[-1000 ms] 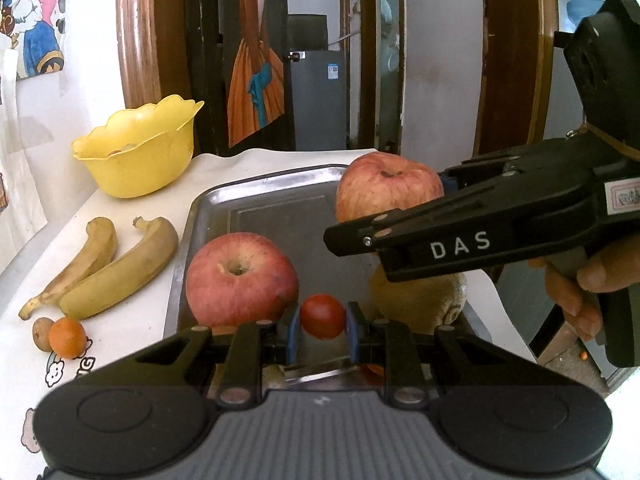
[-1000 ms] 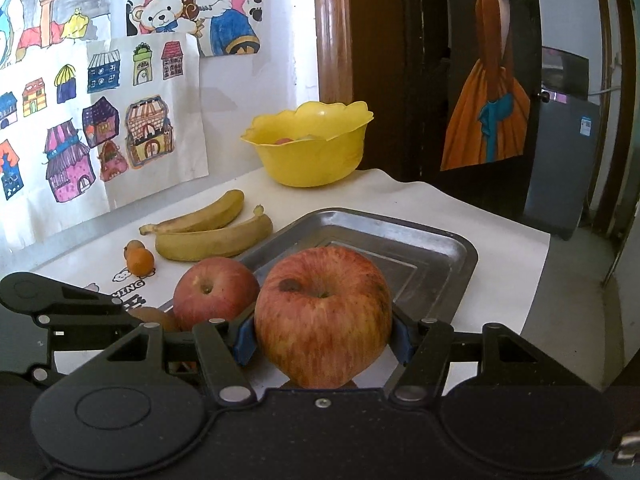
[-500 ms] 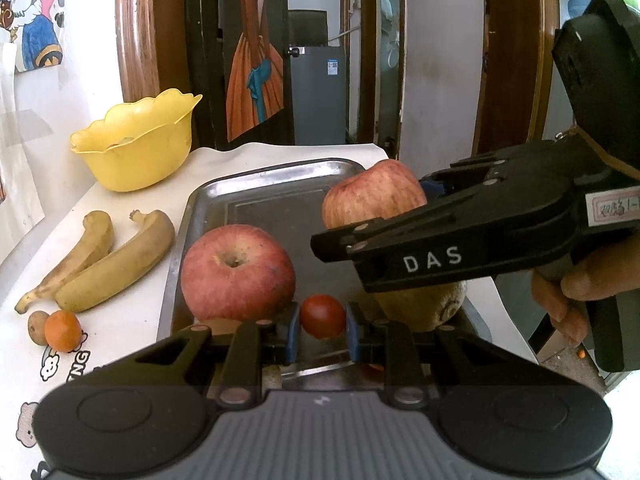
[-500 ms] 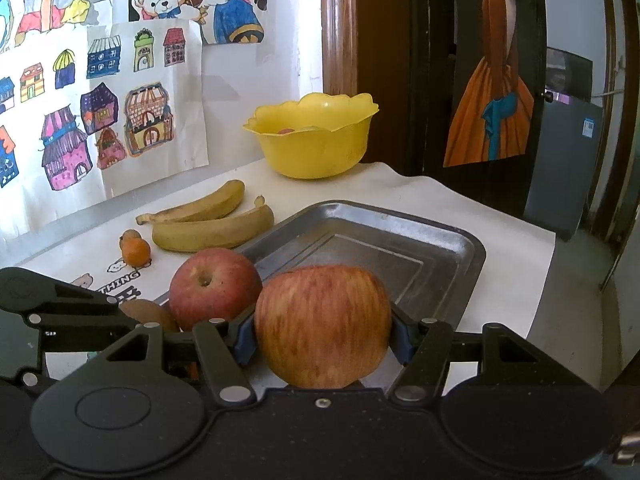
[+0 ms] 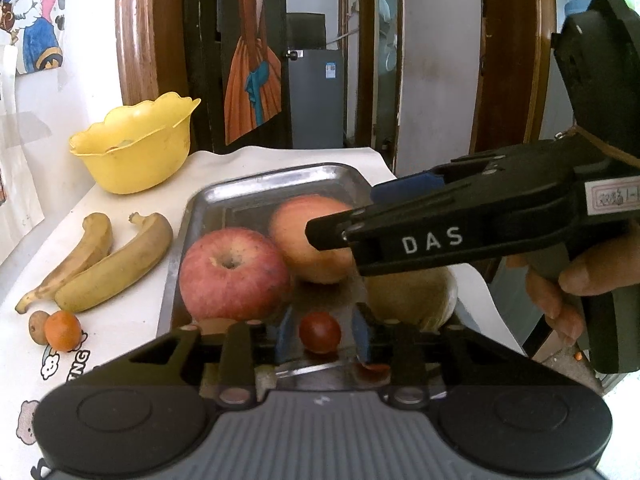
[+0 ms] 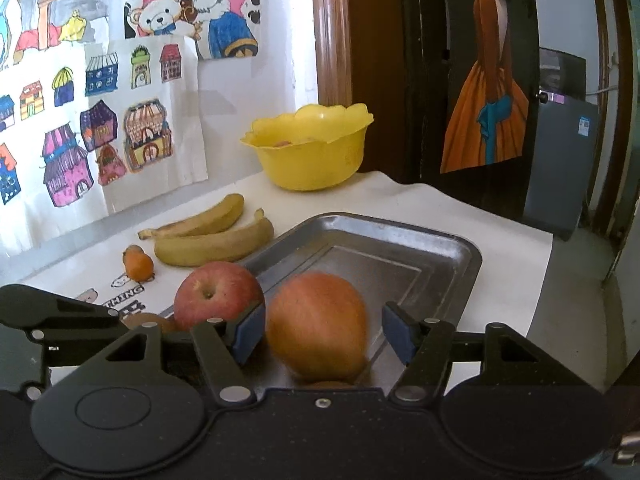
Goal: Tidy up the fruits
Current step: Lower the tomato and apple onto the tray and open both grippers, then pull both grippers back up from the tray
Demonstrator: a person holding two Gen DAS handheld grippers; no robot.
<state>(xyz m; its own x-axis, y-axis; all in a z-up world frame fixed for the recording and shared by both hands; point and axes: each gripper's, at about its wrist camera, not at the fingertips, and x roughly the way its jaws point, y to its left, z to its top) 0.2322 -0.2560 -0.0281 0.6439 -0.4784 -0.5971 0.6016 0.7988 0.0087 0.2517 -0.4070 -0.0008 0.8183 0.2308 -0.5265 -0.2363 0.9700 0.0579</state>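
A steel tray [image 5: 280, 184] holds a red apple [image 5: 234, 274] and a brown-yellow fruit [image 5: 412, 296]. A cherry tomato [image 5: 320, 332] rests at the tray's near end between the blue pads of my left gripper [image 5: 322, 332]. Those jaws are opening, with a gap on each side of the tomato. In the right wrist view a second apple [image 6: 316, 324], blurred, sits low on the tray [image 6: 400, 236] between the pads of my right gripper [image 6: 322, 332]. Those jaws are also opening, and the right pad [image 6: 396, 334] stands clear of it.
Two bananas [image 5: 112, 260] lie left of the tray on the white cloth. A small orange fruit [image 5: 62, 330] and a small brown one [image 5: 38, 326] sit near them. A yellow bowl [image 5: 132, 152] stands at the back left. A hand [image 5: 580, 280] holds the right gripper's handle.
Both grippers have spread their jaws. The left pads came off the cherry tomato. The apple left the right gripper's hold and sank onto the tray, blurred with motion.
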